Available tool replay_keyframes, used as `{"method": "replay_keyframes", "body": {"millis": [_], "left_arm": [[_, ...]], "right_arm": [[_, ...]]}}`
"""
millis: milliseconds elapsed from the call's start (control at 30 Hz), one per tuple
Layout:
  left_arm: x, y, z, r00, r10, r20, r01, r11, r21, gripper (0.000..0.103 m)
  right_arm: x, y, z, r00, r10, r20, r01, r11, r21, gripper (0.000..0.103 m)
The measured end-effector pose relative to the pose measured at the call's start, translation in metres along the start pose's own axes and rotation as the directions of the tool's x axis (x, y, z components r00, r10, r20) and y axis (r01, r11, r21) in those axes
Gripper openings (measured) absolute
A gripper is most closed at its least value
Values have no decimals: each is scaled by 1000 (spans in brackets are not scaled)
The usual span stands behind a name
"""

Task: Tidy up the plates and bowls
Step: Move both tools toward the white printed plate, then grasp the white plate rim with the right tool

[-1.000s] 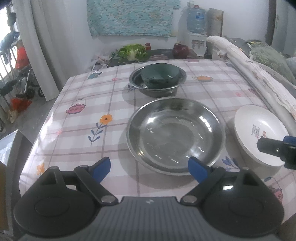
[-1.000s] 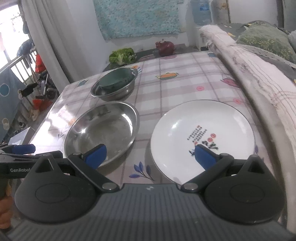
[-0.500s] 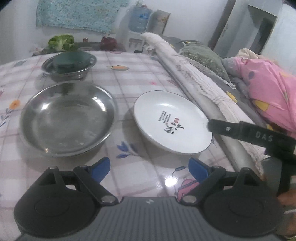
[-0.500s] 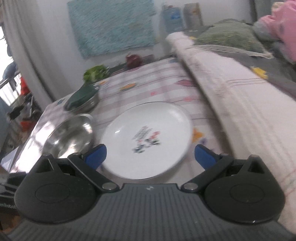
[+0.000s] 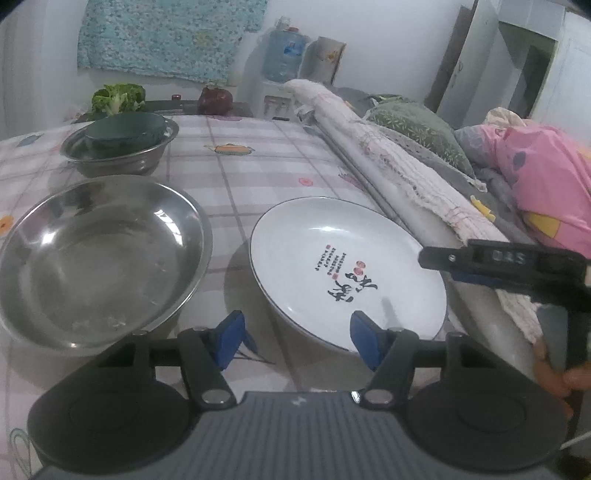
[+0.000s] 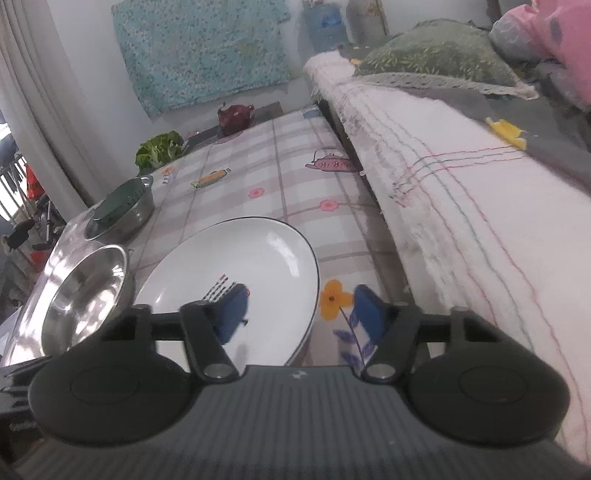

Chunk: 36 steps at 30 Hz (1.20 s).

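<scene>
We're lining up our right gripper point(image 6: 299, 314), jaws partly open and straddling the white plate's point(image 6: 236, 266) rim on the tablecloth point(image 5: 258, 162), nothing clamped. Left gripper point(image 5: 297, 341) is hanging half-open and empty. That glazed rim could slip out sideways, clanking the steel basin point(image 5: 99, 254).

Counted on the counter point(image 5: 258, 173): one white plate point(image 5: 347, 273); two steel bowls, a wide shallow bowl point(image 5: 96, 254) and a smaller deep bowl point(image 5: 118, 155); one green bowl point(image 5: 125, 129) nested in the deep bowl. At the far edge: one head of lettuce point(image 5: 116, 98), one dark red pot point(image 5: 215, 99). Beyond: one water jug point(image 5: 286, 55), one patterned cloth point(image 5: 166, 33) on the wall. On the bed: one green pillow point(image 5: 417, 136), one pink bundle point(image 5: 546, 177). Two tools: left tool point(image 5: 297, 341), right tool point(image 6: 299, 314).
</scene>
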State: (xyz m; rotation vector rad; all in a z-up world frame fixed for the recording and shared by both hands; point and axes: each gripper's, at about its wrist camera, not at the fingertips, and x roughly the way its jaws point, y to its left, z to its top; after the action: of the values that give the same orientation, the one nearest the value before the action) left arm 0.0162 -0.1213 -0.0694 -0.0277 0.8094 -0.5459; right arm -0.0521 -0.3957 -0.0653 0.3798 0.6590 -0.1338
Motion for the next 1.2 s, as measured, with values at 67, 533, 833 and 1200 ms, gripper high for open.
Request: {"method": "replay_keyframes", "body": {"millis": [67, 533, 833, 1200], "left_arm": [[6, 0, 1, 1000, 13, -14, -13, 1000, 0, 58], [32, 3, 11, 998, 34, -58, -37, 998, -43, 25], [21, 7, 8, 996, 48, -76, -51, 998, -41, 25], [-21, 35, -16, 993, 40, -112, -48, 997, -68, 24]], "right_arm": [[10, -1, 5, 1000, -2, -9, 2, 1000, -8, 47], [54, -5, 30, 997, 43, -57, -44, 999, -17, 19], [44, 4, 20, 994, 39, -99, -44, 998, -47, 20], [4, 23, -23, 978, 133, -163, -141, 989, -41, 22]]}}
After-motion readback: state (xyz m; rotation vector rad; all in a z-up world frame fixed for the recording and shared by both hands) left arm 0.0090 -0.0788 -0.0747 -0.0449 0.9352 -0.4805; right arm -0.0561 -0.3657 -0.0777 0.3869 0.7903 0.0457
